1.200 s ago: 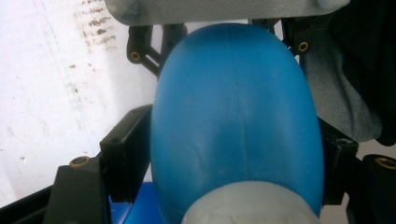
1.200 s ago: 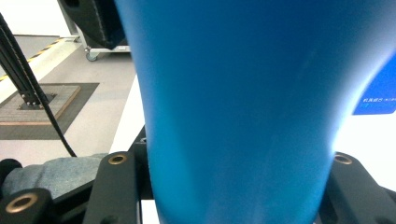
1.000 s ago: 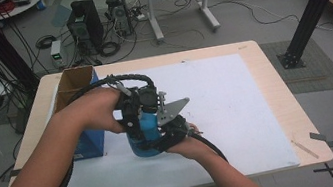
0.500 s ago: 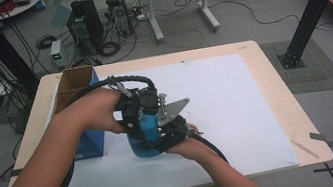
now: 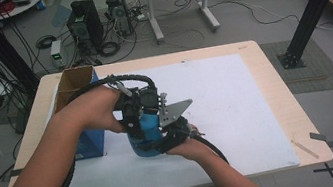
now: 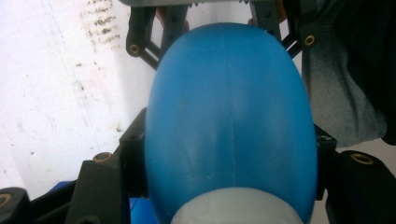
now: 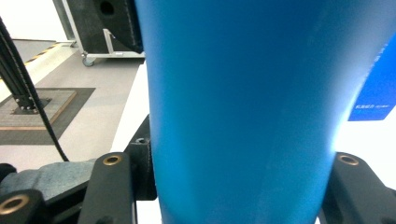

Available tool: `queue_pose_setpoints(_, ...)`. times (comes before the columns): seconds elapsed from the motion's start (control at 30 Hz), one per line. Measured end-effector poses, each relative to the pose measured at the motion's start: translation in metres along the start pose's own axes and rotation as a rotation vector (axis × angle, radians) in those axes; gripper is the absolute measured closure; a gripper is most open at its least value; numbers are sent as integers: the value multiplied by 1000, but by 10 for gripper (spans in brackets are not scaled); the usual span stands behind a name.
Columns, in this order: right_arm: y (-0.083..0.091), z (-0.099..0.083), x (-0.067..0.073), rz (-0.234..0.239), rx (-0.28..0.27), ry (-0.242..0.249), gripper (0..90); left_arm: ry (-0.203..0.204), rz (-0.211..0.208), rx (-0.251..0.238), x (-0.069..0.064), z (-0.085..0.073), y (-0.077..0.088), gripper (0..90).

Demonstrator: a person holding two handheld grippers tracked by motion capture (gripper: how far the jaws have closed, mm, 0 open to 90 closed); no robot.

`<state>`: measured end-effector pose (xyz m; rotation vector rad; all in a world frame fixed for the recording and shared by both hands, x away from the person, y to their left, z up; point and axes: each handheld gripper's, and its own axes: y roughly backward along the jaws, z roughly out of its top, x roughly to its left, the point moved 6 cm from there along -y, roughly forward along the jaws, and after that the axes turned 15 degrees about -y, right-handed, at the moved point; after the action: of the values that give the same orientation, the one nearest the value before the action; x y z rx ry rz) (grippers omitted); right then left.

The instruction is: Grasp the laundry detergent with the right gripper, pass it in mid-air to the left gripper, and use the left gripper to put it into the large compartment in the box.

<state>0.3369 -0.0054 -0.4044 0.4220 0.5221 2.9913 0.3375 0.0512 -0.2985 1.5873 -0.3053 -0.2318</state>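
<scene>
A blue bottle (image 5: 144, 133) stands upright near the middle of the white mat, held from two sides. My left gripper (image 5: 137, 109) comes in from the left and is shut on the bottle (image 6: 229, 107), whose white neck ring (image 6: 236, 207) lies close to the camera. My right gripper (image 5: 167, 135) reaches in from the near side. Its jaws have just been opening a little, with the bottle's body (image 7: 247, 102) still between them and touching both. In the left gripper view the right gripper's jaws (image 6: 212, 18) appear beyond the bottle.
A blue carton with an open brown top (image 5: 80, 112) stands just left of the bottle and shows again as the carton (image 7: 378, 84) in the right gripper view. The white mat (image 5: 241, 97) covers most of the wooden table (image 5: 284, 100). Cables trail from both grippers.
</scene>
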Motion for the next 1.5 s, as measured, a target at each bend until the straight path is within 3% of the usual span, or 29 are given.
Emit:
queue_pose_setpoints(0.2, 3, -2, 0, 4, 6, 5, 359, 4, 5, 0, 0, -2, 1, 387)
queue_pose_setpoints(0.43, 16, -5, -6, -1, 17, -44, 258, 28, 1, -7, 2, -8, 5, 387)
queue_pose_setpoints(0.57, 23, -6, -6, 3, 25, -69, 205, 49, -8, -8, 3, -11, 9, 386)
queue_pose_setpoints(0.77, 44, -6, -10, -31, 45, -77, 136, 101, -16, -8, 6, -15, 20, 386)
queue_pose_setpoints(0.87, 56, -3, -11, -52, 86, -73, 100, 165, -31, -5, 9, -19, 28, 385)
queue_pose_setpoints(1.0, 72, 1, -14, -90, 171, -75, 38, 229, -47, 12, 13, -25, 40, 385)
queue_pose_setpoints(1.03, 72, 1, -14, -90, 171, -75, 38, 229, -47, 12, 13, -25, 40, 385)
queue_pose_setpoints(1.07, 81, 3, -16, -109, 227, -75, 8, 269, -51, 17, 15, -28, 47, 385)
queue_pose_setpoints(1.1, 83, 4, -17, -113, 244, -77, 0, 289, -58, 23, 17, -30, 51, 385)
queue_pose_setpoints(1.13, 83, 4, -17, -113, 244, -77, 0, 289, -58, 23, 17, -30, 51, 385)
queue_pose_setpoints(1.2, 93, 6, -20, -132, 326, -76, 0, 386, -78, 14, 21, -38, 59, 384)
queue_pose_setpoints(1.27, 98, 6, -23, -152, 373, -71, 0, 444, -84, 3, 23, -43, 65, 384)
queue_pose_setpoints(1.3, 98, 6, -23, -152, 373, -71, 0, 444, -84, 3, 23, -43, 65, 384)
queue_pose_setpoints(1.33, 100, 5, -24, -158, 394, -68, 0, 491, -84, 0, 26, -48, 69, 384)
queue_pose_setpoints(1.5, 112, 2, -30, -183, 489, -82, 0, 639, -69, -2, 31, -62, 81, 384)
